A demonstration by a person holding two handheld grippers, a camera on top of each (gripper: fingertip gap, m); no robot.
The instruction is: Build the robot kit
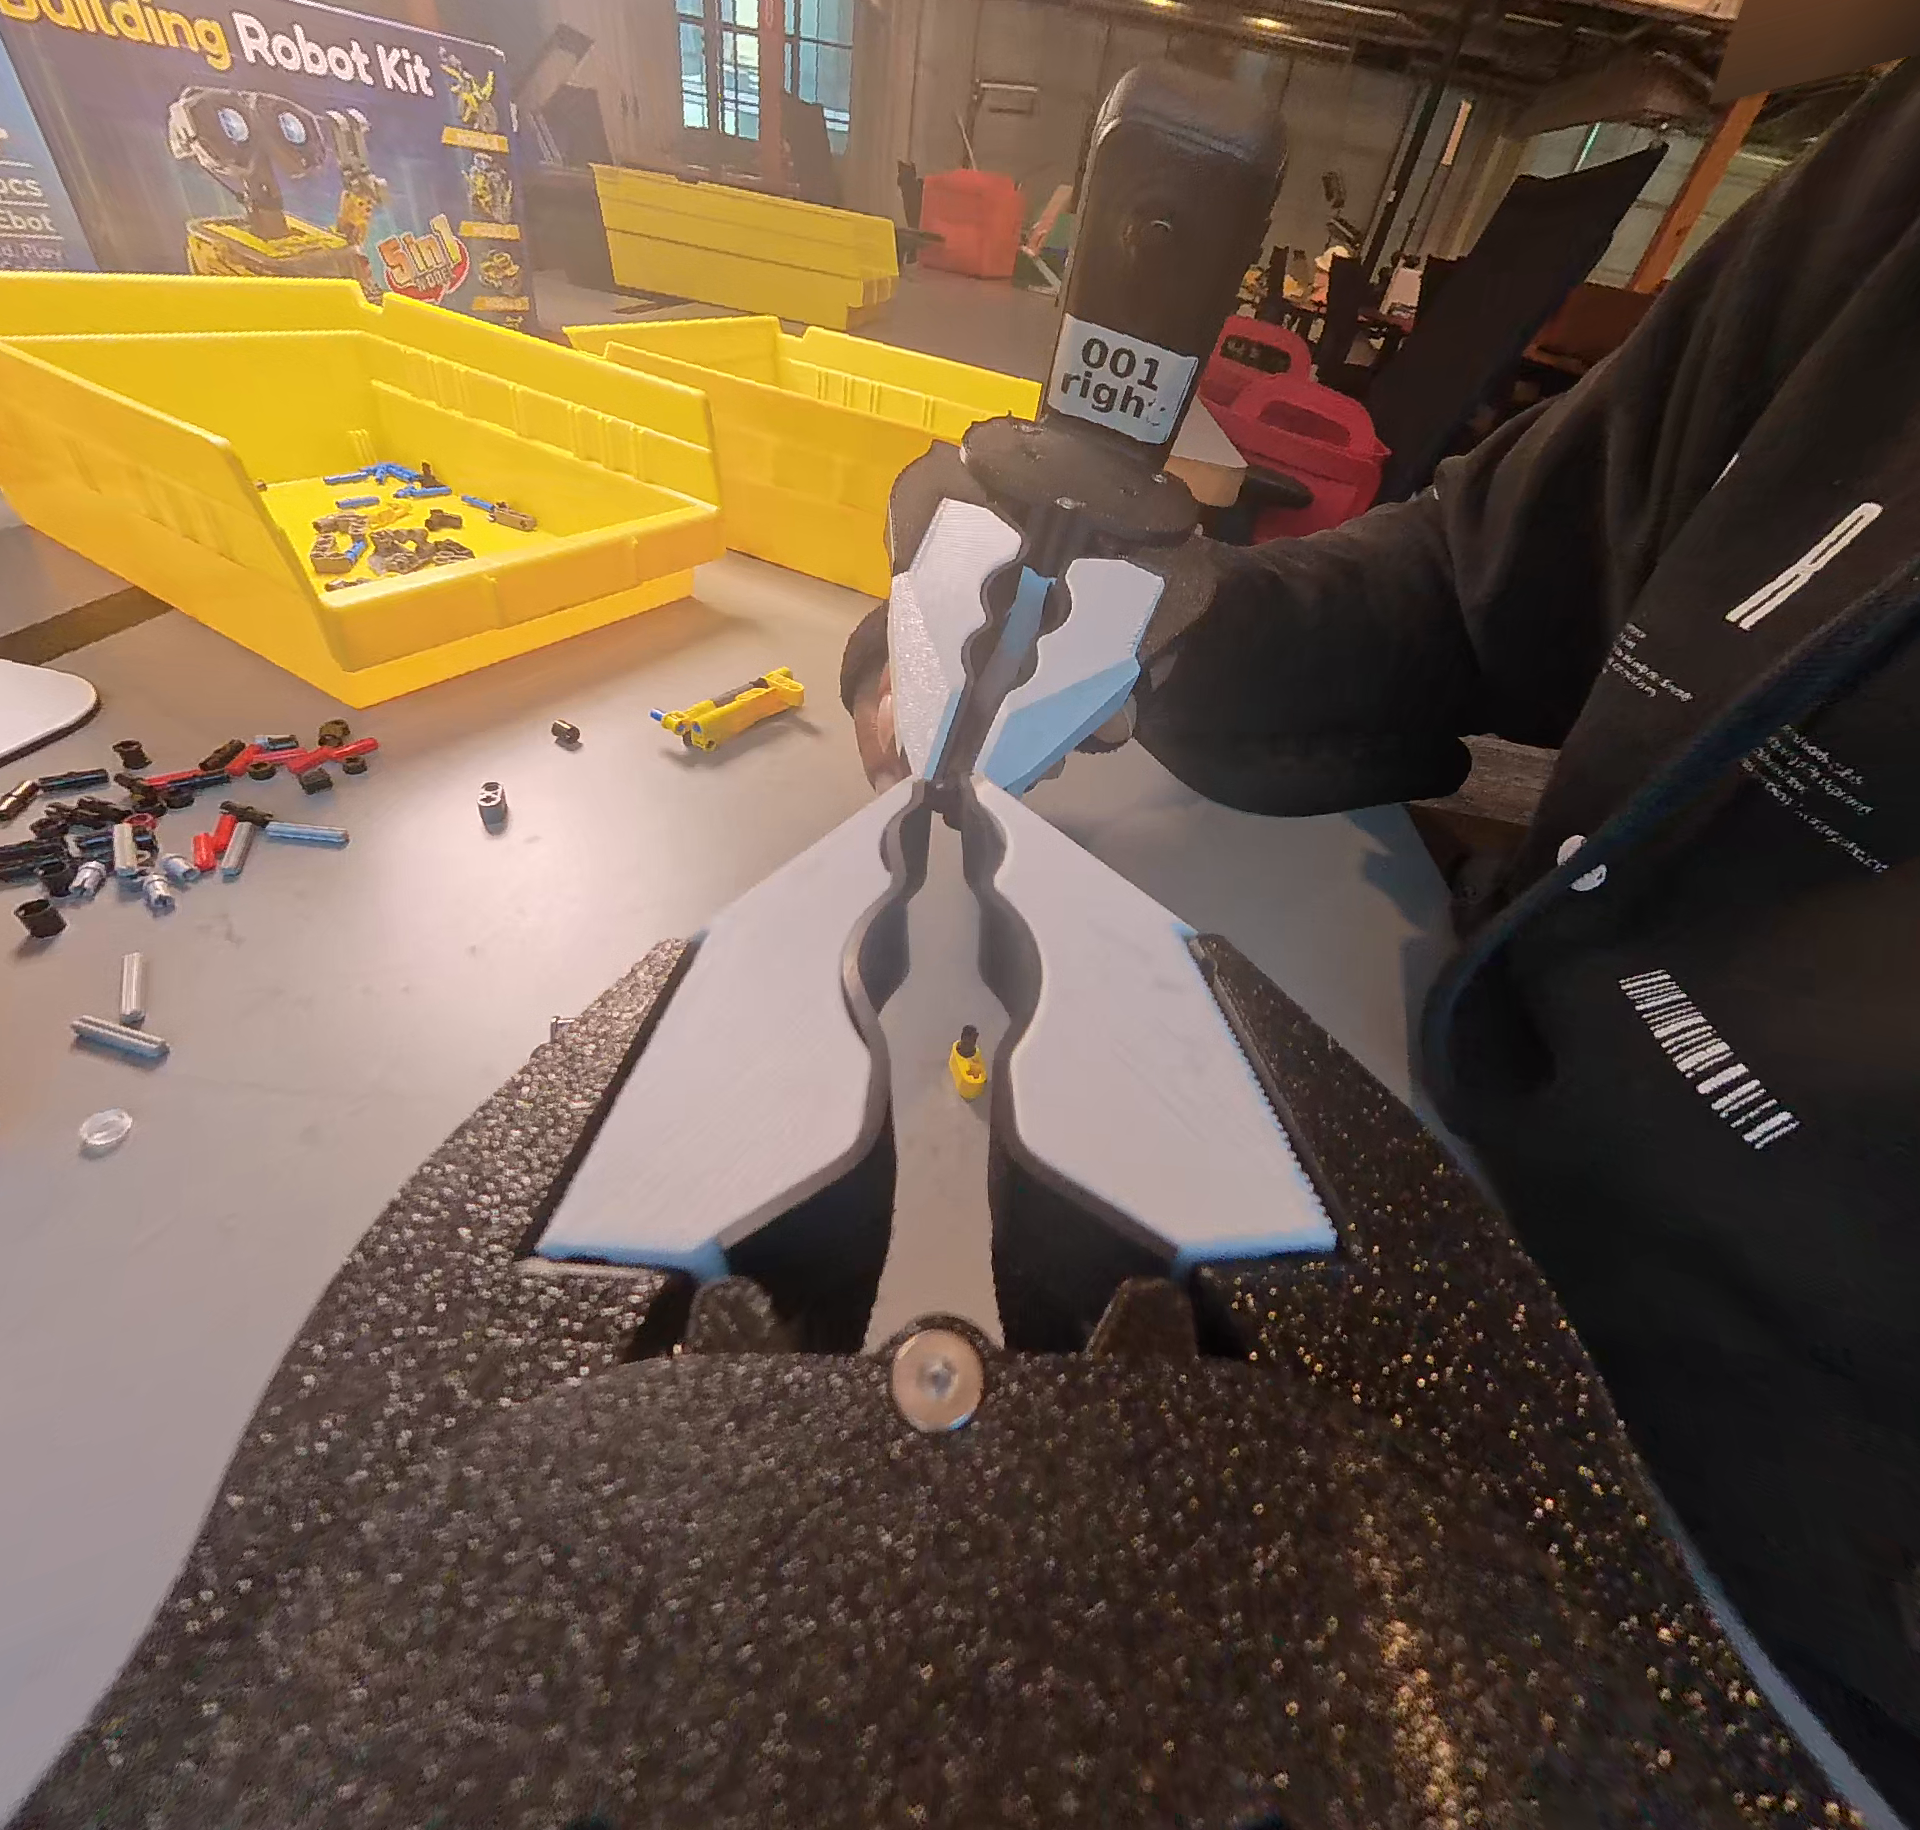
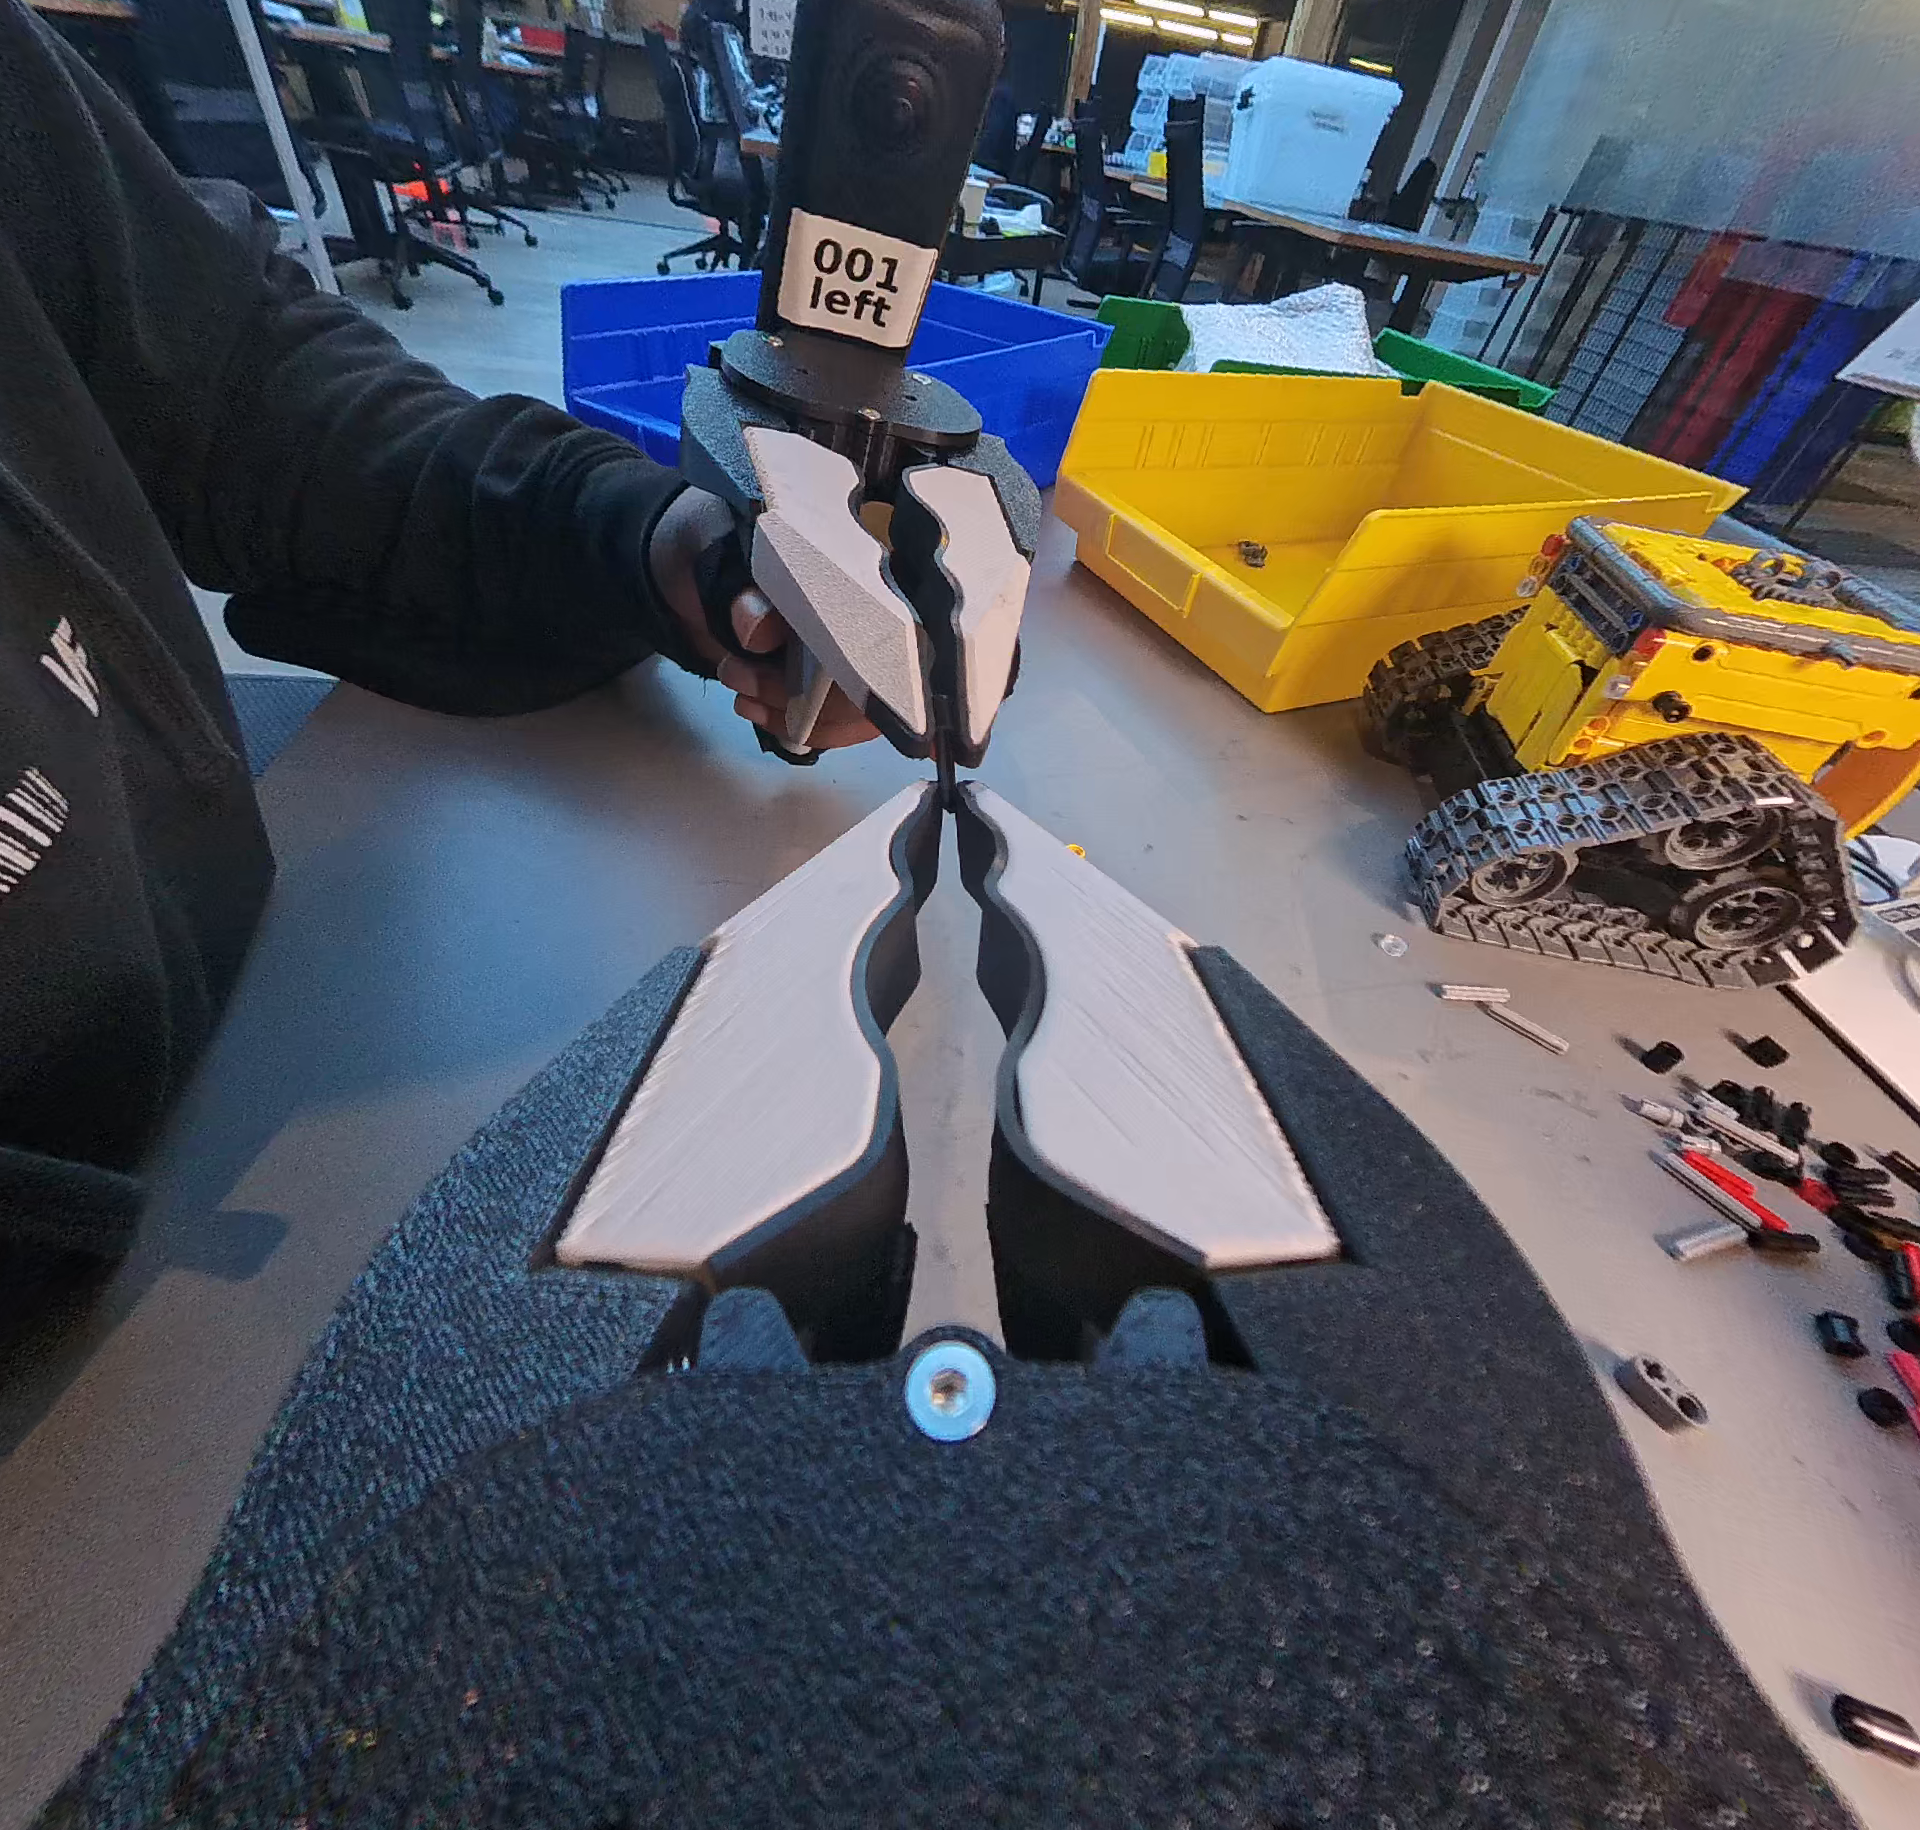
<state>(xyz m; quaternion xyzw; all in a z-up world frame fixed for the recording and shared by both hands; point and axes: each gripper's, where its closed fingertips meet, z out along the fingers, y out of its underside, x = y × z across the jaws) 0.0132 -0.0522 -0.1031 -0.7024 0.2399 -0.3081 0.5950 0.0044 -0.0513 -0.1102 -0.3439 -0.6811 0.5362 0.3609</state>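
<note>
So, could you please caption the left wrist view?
Two tongs meet tip to tip, pinching a small black piece above a grey table.
</note>
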